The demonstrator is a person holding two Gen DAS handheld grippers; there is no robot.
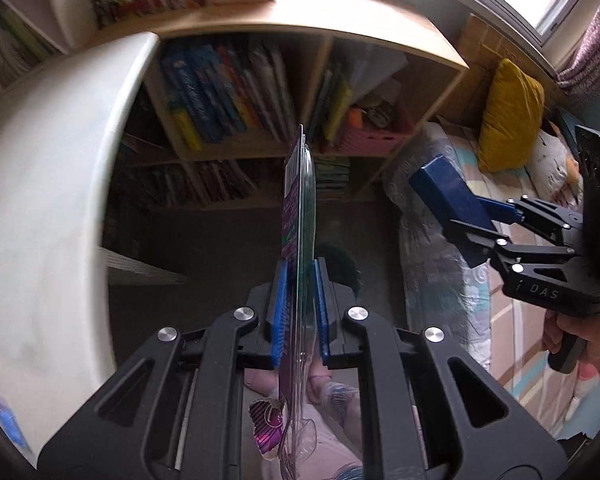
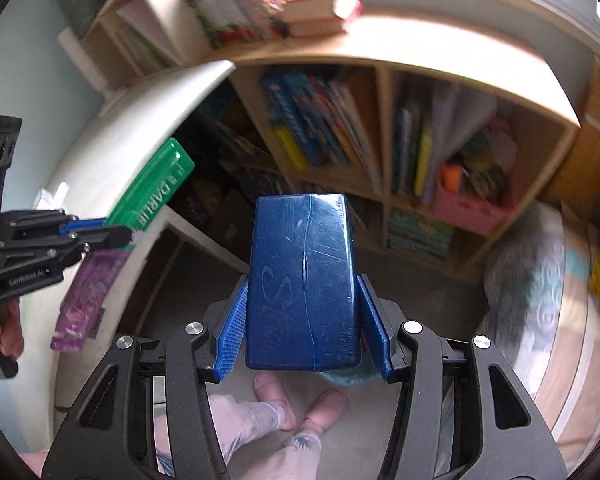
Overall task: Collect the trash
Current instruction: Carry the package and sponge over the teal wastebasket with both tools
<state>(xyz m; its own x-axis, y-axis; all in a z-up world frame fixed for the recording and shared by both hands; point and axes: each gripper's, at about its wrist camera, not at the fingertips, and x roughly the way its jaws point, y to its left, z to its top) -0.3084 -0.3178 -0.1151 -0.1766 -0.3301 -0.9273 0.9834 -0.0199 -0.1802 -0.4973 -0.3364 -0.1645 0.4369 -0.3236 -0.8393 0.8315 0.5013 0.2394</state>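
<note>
Two pieces of trash are already being carried above the grey floor [image 2: 412, 292]: a flat green-and-purple plastic blister pack [image 1: 298, 200] is being clenched in the left gripper [image 1: 300, 300], a scratched blue rectangular box [image 2: 304, 280] is being grasped by the right gripper [image 2: 304, 320], and the dropping-off is judged as remaining.

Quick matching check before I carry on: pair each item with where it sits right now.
Items:
1. blue box
2. green and purple blister pack
3. yellow cushion
4. pink basket

Places:
A. on the bed
B. in the left tool
C. in a shelf cubby
D. in the right tool

Pairs: 1-D, 2-B, 3-A, 4-C
</note>
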